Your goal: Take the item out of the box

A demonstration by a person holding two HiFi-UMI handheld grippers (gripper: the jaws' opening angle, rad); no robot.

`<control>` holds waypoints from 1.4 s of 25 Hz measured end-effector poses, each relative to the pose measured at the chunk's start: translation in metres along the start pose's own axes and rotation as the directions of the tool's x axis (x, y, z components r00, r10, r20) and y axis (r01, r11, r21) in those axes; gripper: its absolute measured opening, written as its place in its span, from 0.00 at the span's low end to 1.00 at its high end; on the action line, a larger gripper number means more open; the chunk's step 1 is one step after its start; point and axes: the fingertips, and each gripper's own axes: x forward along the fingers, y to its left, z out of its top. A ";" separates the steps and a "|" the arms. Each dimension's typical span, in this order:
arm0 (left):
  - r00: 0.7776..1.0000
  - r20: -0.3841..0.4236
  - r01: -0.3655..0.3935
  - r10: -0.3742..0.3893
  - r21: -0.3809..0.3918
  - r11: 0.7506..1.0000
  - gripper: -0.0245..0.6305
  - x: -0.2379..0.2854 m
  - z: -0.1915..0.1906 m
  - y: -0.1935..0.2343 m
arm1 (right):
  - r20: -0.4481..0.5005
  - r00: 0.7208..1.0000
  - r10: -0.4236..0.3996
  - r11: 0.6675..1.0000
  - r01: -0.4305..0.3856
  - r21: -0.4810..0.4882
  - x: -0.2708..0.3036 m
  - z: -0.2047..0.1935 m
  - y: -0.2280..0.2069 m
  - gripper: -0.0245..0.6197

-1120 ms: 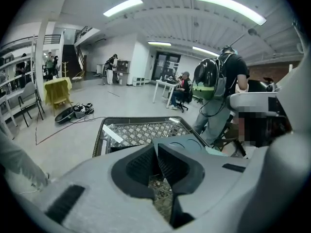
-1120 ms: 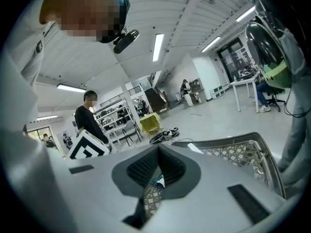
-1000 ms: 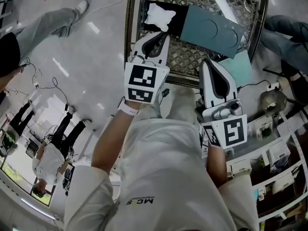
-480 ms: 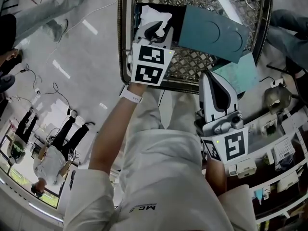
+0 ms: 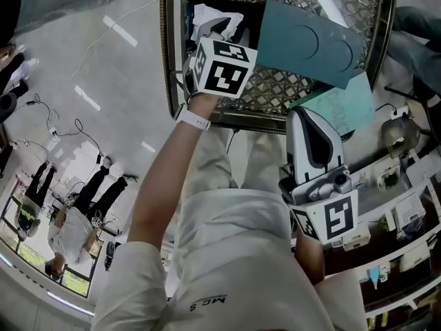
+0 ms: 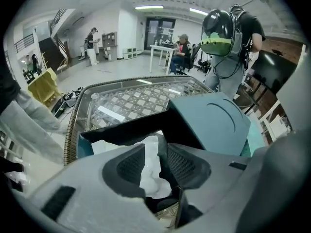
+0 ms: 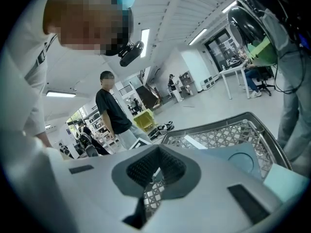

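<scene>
Your left gripper (image 6: 155, 165) is down in the open teal cardboard box with the black lining (image 6: 85, 147), and its jaws have just been opening; they stand wide and released, with the crumpled white paper-like item (image 6: 148, 171) right between the pads, not yet pinched. The item lies inside the box, at the end away from the flipped-back teal lid (image 5: 310, 41).

To do this well, I'd sink a little deeper so both pads straddle the bulk of the bundle rather than a loose corner; close gently but fully, since it looks soft and could slip; keep the pad nearest the lid off the box's black inner wall; then lift straight up.

Pose: your left forearm reaches long over the box's near rim, the gripper pitched steeply down into it. Your right gripper (image 7: 155, 173) hangs on your side of the box, over the edge of the woven lattice table (image 5: 275, 92), tilted only slightly down, jaws clenched on nothing; it could steady the box if the box rises too.
</scene>
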 end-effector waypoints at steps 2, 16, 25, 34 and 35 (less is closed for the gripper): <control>1.000 -0.019 -0.013 0.013 0.010 1.000 0.25 0.005 -0.003 0.002 | 0.001 1.000 0.000 1.000 0.000 0.003 0.000 0.001 -0.001 0.06; 0.988 -0.097 -0.119 0.121 0.016 0.993 0.09 0.008 -0.007 0.020 | 0.017 1.000 -0.002 1.000 0.001 0.012 0.001 0.006 0.003 0.06; 0.994 -0.078 -0.082 0.078 -0.050 0.995 0.08 -0.003 -0.008 0.024 | 0.027 1.000 -0.009 1.000 0.009 0.003 -0.008 0.006 0.007 0.06; 0.997 0.038 -0.063 0.067 -0.109 0.992 0.07 -0.048 0.008 0.016 | 0.073 0.997 0.015 0.999 -0.012 -0.038 -0.021 0.019 0.025 0.06; 0.996 0.054 -0.058 0.065 -0.119 0.991 0.07 -0.053 0.011 0.015 | 0.077 0.997 0.012 0.999 -0.008 -0.049 -0.023 0.020 0.026 0.06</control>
